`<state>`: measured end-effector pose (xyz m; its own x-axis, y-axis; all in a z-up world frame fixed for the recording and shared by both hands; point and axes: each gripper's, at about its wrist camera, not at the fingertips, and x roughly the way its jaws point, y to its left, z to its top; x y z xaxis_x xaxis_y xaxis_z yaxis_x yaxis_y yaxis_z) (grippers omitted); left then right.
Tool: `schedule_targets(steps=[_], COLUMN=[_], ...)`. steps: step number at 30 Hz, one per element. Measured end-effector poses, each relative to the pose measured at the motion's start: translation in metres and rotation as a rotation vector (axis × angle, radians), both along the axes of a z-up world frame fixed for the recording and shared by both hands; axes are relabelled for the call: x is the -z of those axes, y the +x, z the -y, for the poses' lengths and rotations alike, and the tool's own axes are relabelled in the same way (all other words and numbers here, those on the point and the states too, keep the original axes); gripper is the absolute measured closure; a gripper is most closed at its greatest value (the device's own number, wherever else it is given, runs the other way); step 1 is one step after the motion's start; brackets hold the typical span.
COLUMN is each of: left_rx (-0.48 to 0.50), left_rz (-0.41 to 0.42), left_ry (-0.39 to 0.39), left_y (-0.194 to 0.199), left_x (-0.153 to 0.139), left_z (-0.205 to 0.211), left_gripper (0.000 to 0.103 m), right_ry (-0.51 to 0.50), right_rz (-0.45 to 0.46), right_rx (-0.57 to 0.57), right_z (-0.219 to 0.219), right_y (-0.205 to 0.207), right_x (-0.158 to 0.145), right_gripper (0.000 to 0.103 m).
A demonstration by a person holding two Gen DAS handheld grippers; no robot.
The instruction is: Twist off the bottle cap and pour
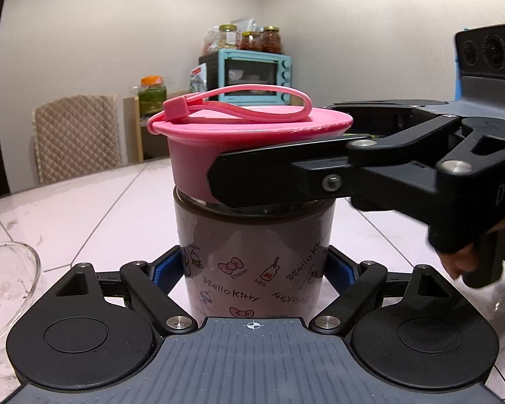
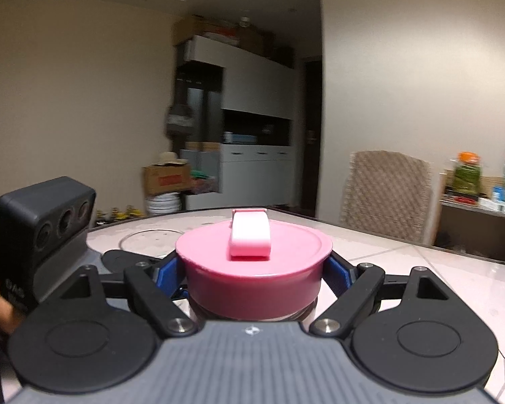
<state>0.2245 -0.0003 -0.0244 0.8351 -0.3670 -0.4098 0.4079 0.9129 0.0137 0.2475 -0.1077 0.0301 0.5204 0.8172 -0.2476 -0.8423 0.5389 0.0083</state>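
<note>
My left hand-held gripper point(image 1: 255, 269) is matte black, with two round disc housings flanking a ribbed dark-grey centre plate that bears a small white crosshair mark, and angled link arms pinned by silver screws run forward to fingers point(image 1: 165, 271) lined with blue pads. My right hand-held gripper point(image 2: 254, 269) is built the same way: black discs, a grey ribbed plate, silver screw heads and blue-padded fingers point(image 2: 339, 267). Each one carries a dark-grey boxy camera block with three round lenses in a row, and pale lettering runs down the black handle below it.
</note>
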Motion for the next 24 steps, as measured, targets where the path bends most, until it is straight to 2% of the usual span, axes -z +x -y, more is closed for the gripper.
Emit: schedule_targets(steps=[10,24], left_rx=[0.029,0.093], left_rz=[0.002,0.002], left_ry=[0.004,0.025], left_y=[0.001,0.004], left_x=[-0.001,-0.003], left_z=[-0.005,-0.013], left_gripper=[0.013,0.013], right_ry=[0.039,0.072], right_rz=[-0.027,-0.053], right_rx=[-0.178,-0.291], right_z=[0.017,0.022], right_y=[0.024,0.042], right_x=[-0.002,-0.007], right_gripper=[0.018,0.018])
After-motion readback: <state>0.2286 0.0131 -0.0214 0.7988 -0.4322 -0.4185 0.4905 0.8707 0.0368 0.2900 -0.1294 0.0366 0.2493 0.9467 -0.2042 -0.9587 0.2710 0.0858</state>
